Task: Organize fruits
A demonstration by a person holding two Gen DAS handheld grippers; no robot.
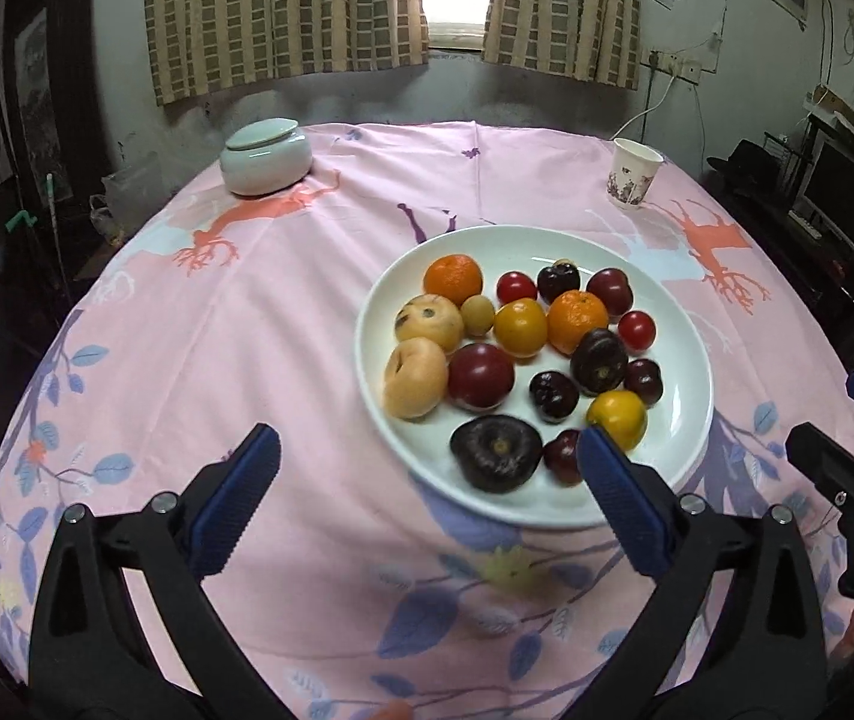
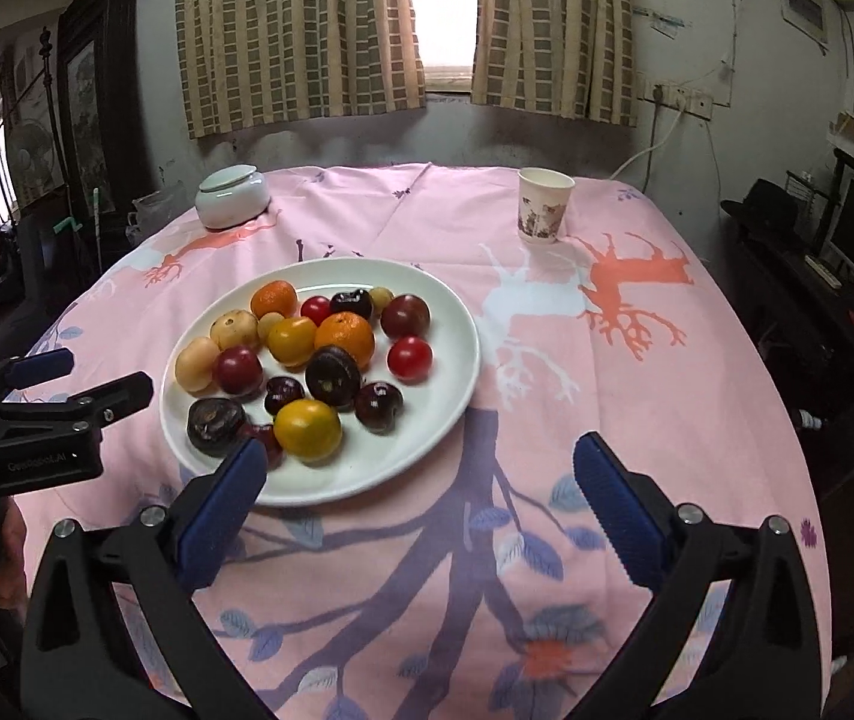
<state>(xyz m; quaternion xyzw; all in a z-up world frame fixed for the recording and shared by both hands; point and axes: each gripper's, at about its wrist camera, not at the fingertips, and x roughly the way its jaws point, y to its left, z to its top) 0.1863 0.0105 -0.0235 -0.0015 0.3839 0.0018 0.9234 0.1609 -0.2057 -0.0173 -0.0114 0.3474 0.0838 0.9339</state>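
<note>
A white plate holds several fruits: oranges, yellow tomatoes, red cherry tomatoes, dark plums and pale round fruits. My left gripper is open and empty, just before the plate's near left rim; its right fingertip overlaps the plate's near edge. My right gripper is open and empty, at the plate's near right edge. Each gripper shows in the other's view: the right one and the left one.
The round table carries a pink patterned cloth. A pale lidded ceramic jar stands at the back left. A paper cup stands at the back right. Curtains and a window lie behind.
</note>
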